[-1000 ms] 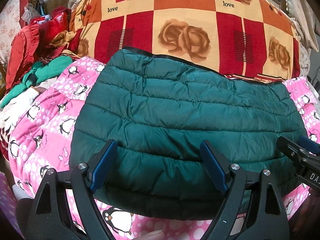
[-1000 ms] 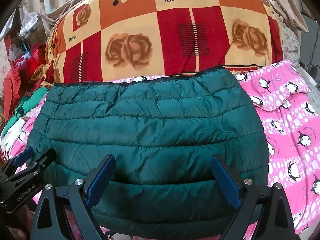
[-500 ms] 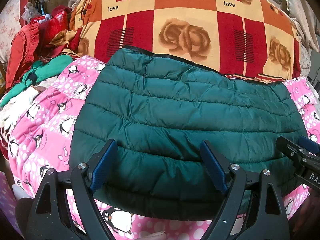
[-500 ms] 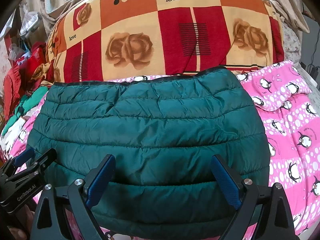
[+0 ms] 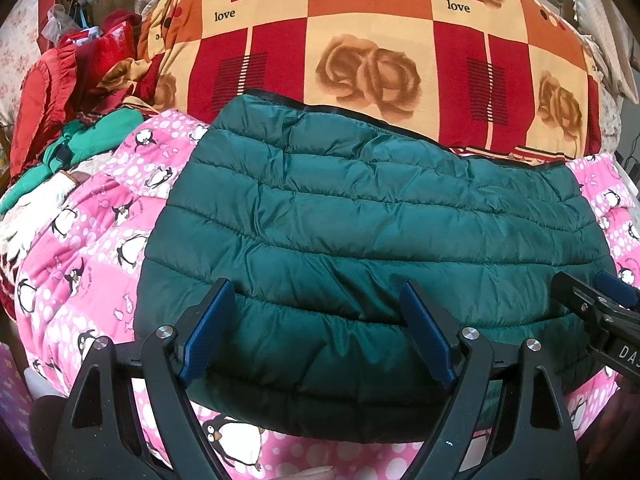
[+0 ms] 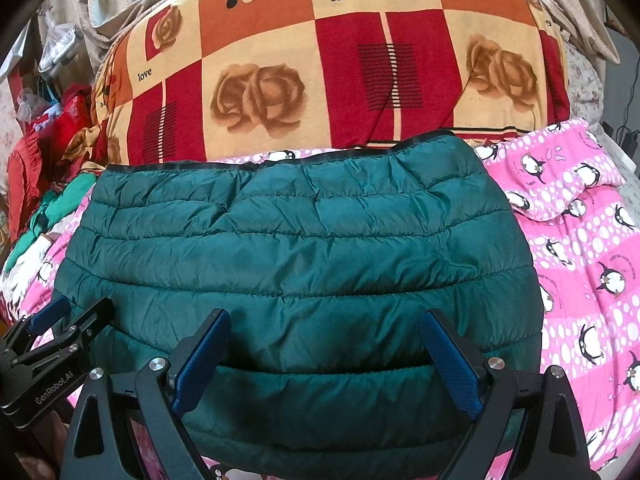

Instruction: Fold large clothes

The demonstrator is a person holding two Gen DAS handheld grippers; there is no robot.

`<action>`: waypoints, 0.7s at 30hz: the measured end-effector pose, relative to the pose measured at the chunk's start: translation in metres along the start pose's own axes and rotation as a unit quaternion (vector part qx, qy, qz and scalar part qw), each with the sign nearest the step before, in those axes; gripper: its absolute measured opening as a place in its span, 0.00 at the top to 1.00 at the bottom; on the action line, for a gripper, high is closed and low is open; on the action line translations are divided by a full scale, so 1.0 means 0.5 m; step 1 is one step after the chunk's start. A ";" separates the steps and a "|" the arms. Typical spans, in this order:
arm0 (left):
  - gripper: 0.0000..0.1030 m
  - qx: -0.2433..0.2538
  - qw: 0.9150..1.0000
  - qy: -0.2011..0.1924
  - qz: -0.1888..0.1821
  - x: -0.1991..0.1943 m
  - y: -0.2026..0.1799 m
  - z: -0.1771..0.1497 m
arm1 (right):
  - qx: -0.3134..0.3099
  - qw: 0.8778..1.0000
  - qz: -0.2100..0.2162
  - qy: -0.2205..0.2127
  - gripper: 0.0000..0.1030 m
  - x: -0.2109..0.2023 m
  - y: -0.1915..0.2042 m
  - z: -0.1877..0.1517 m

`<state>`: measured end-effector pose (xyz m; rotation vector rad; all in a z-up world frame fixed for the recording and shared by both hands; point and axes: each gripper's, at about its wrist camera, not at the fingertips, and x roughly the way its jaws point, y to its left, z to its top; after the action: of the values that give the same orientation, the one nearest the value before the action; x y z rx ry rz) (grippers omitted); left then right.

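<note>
A dark green quilted puffer jacket [image 5: 360, 216] lies folded into a compact block on a pink penguin-print blanket [image 5: 80, 256]; it also fills the right wrist view [image 6: 304, 264]. My left gripper [image 5: 316, 300] is open and empty, hovering over the jacket's near left edge. My right gripper [image 6: 326, 332] is open and empty over the near right edge. Each gripper shows in the other's view: the right one at the right edge [image 5: 596, 300], the left one at the left edge [image 6: 68, 328].
A big rolled quilt with red, orange and cream squares and roses [image 5: 360, 52] lies right behind the jacket. Red and green clothes [image 5: 68, 120] are heaped at the far left. The penguin blanket [image 6: 584, 248] extends to the right.
</note>
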<state>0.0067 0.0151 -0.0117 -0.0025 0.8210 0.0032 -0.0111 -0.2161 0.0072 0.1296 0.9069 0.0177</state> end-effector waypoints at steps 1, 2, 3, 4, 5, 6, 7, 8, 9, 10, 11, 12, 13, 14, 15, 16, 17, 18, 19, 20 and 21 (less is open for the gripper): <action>0.18 0.000 1.000 0.000 0.000 0.000 0.000 0.000 | 0.000 1.000 0.000 0.000 0.08 0.000 0.000 0.000; 0.18 0.000 1.000 0.001 0.000 0.001 -0.001 0.000 | 0.000 1.000 0.000 0.000 0.08 0.000 0.000 0.000; 0.18 0.000 1.000 0.001 0.000 0.001 0.000 0.000 | 0.000 1.000 0.000 0.000 0.08 0.000 0.000 0.000; 0.18 0.001 1.000 0.001 0.000 0.001 -0.001 0.000 | 0.000 1.000 0.000 0.000 0.08 0.001 0.000 0.000; 0.18 0.001 1.000 0.001 0.000 0.002 -0.001 0.001 | 0.000 1.000 0.000 0.000 0.08 0.001 0.000 0.000; 0.18 0.002 1.000 0.001 0.000 0.002 -0.002 0.000 | 0.000 1.000 0.000 0.000 0.08 0.001 0.000 0.000; 0.18 0.001 1.000 0.001 0.000 0.003 -0.001 0.001 | 0.000 1.000 0.000 0.000 0.08 0.001 0.000 0.000; 0.18 0.001 1.000 0.002 -0.001 0.003 -0.001 0.000 | 0.000 1.000 0.000 0.000 0.08 0.001 0.000 0.000; 0.18 0.001 1.000 0.003 -0.001 0.003 -0.002 0.001 | 0.000 1.000 0.000 0.000 0.08 0.002 0.000 0.000; 0.18 0.001 1.000 0.002 -0.002 0.004 -0.002 0.000 | 0.000 1.000 0.000 0.000 0.08 0.002 0.000 0.000; 0.18 0.001 1.000 0.002 -0.002 0.004 -0.001 0.000 | 0.000 1.000 0.000 0.001 0.08 0.002 0.000 -0.001; 0.18 0.001 1.000 0.002 -0.001 0.005 -0.002 0.001 | 0.000 1.000 0.001 0.001 0.08 0.004 -0.001 0.000; 0.18 0.002 1.000 -0.001 -0.002 0.005 -0.002 0.000 | -0.001 1.000 0.001 0.001 0.08 0.004 -0.001 0.000; 0.18 0.004 1.000 -0.003 -0.002 0.004 -0.002 0.000 | -0.001 1.000 0.001 0.001 0.08 0.005 -0.001 -0.001; 0.18 0.006 1.000 -0.005 -0.001 0.005 -0.003 0.000 | -0.001 1.000 0.000 0.001 0.08 0.004 -0.001 0.000; 0.18 0.009 1.000 -0.009 0.000 0.004 -0.003 0.000 | 0.000 1.000 0.000 0.002 0.08 0.005 -0.001 -0.001; 0.18 0.010 1.000 -0.012 0.000 0.004 -0.004 0.000 | 0.000 1.000 0.001 0.002 0.08 0.006 -0.001 -0.001; 0.18 0.013 1.000 -0.016 0.001 0.003 -0.005 -0.001 | -0.001 1.000 0.001 0.003 0.08 0.009 -0.002 -0.001; 0.18 0.013 1.000 -0.018 0.002 0.002 -0.005 -0.002 | -0.001 1.000 0.001 0.003 0.08 0.011 -0.003 -0.001; 0.18 0.014 1.000 -0.020 0.002 0.002 -0.005 -0.002 | -0.001 1.000 0.001 0.003 0.08 0.012 -0.003 -0.002; 0.18 0.014 1.000 -0.019 0.001 0.003 -0.004 -0.002 | -0.002 1.000 0.002 0.004 0.08 0.013 -0.004 -0.001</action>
<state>0.0069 0.0130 -0.0134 0.0247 0.7830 -0.0059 -0.0077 -0.2176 0.0014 0.1283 0.9137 0.0227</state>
